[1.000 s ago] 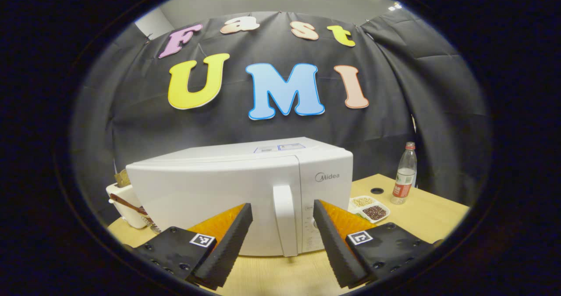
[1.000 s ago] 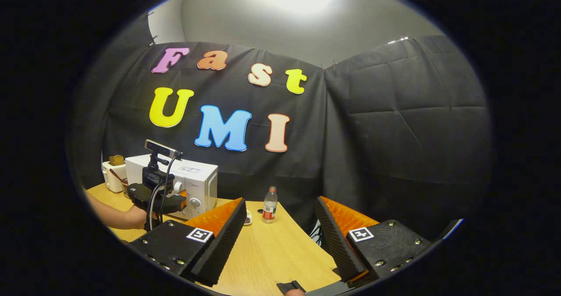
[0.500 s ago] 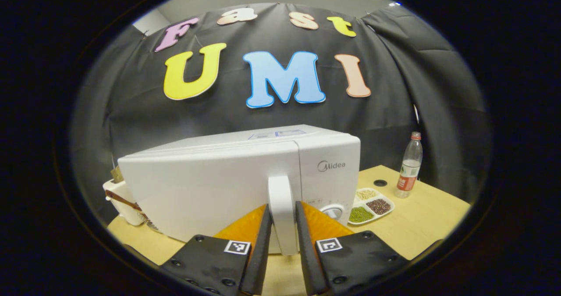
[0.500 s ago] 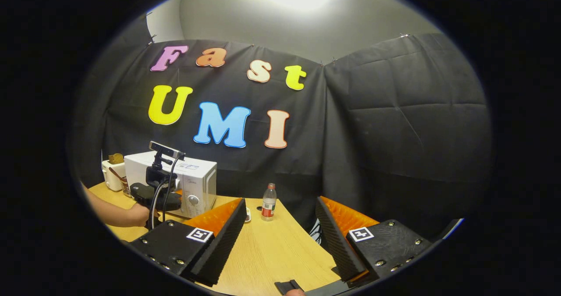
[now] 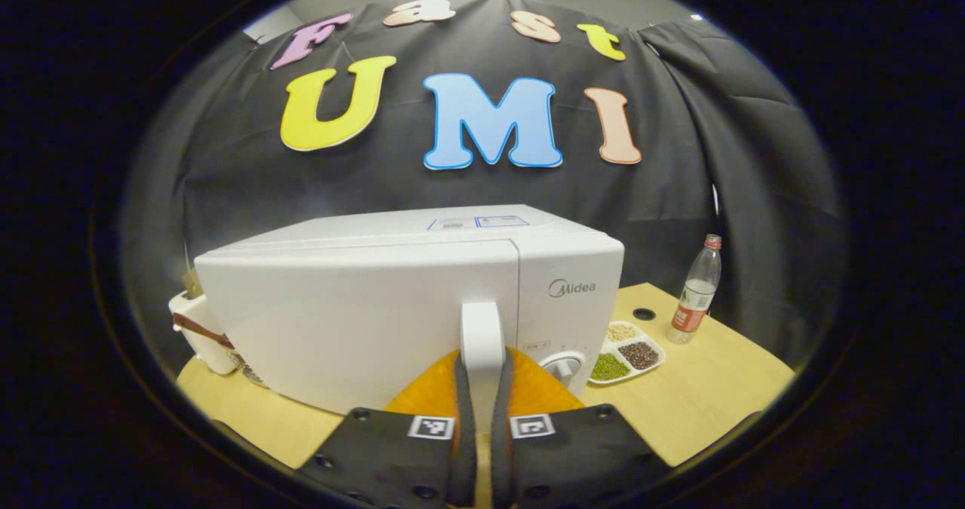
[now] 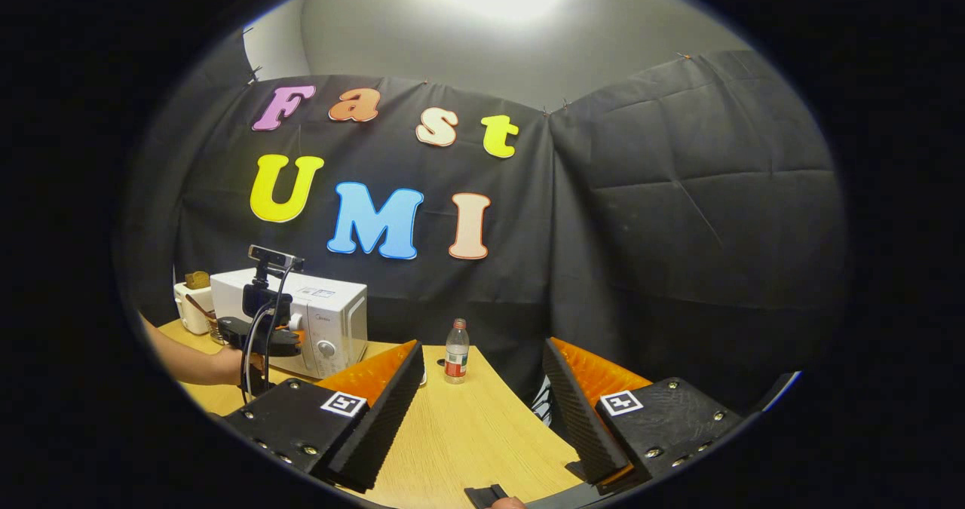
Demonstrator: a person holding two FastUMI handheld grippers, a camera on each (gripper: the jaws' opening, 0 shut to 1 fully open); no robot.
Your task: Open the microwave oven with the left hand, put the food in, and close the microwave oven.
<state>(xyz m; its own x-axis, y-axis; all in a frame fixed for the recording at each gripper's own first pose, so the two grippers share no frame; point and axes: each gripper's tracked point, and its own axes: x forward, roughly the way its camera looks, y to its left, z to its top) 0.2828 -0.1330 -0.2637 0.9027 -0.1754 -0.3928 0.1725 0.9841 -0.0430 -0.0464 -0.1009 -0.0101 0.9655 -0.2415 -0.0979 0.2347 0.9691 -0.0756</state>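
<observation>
Two fisheye views of a booth; in the left gripper view, lower centre, the left gripper [image 5: 482, 418] has its jaws pinching the upright white door handle [image 5: 482, 343] of the microwave oven [image 5: 362, 305] — likely so a pull can swing the closed door open. Smooth, glossy and boxy, the oven sits mid-frame on a pale wood-grain surface [image 5: 716, 388]; right of it lie a divided dish of beans [image 5: 626, 351] and a clear plastic bottle [image 5: 695, 292]. In the right gripper view, the right gripper [image 6: 482, 411] waits at the bottom, jaws spread wide and empty — ridged inner faces showing.
</observation>
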